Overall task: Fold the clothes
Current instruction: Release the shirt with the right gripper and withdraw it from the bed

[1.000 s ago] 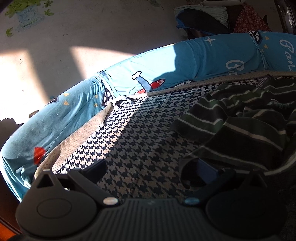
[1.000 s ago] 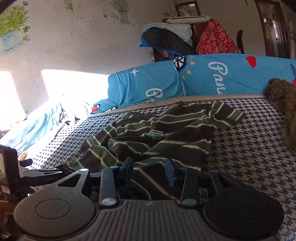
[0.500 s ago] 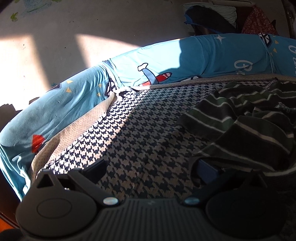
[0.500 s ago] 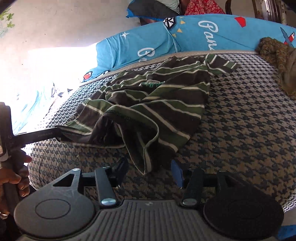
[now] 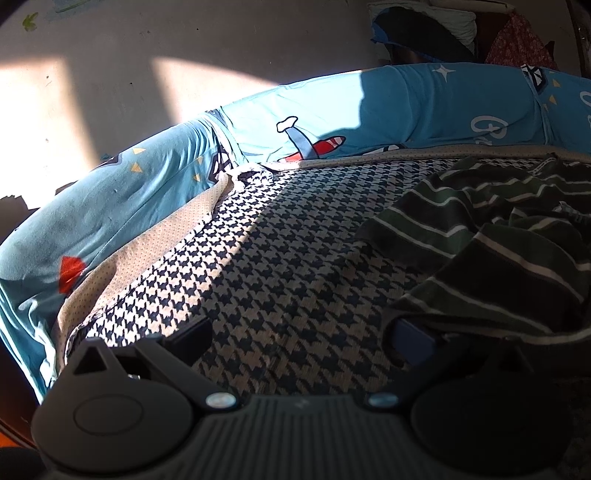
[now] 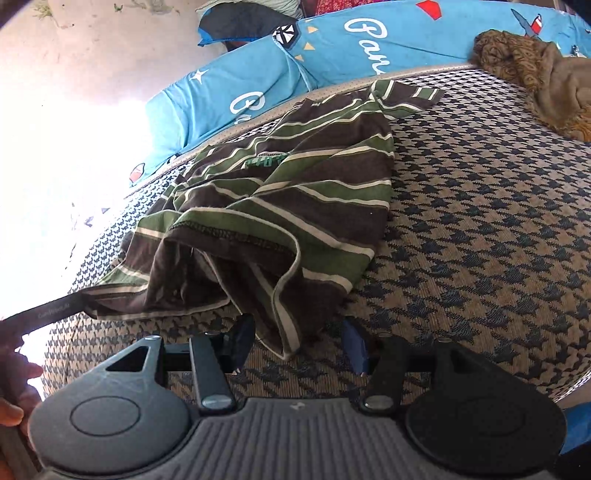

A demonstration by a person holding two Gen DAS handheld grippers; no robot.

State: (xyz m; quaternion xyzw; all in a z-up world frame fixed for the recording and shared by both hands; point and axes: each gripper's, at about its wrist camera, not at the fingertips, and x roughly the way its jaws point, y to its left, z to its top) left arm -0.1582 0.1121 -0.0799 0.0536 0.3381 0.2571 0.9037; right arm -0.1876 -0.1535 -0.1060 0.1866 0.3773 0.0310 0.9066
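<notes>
home bedroom, bed with houndstooth cover, blue cartoon-print bolsters along its edge, painted wall with plant decals and sun patches, pile of bedding and clothes in far corner, brown patterned cloth on the bed

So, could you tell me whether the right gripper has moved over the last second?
Yes: the right gripper has dropped toward the mattress, at the striped shirt's near hem.

Both wrist views look down close over the bed — sharing the striped shirt between them.
</notes>
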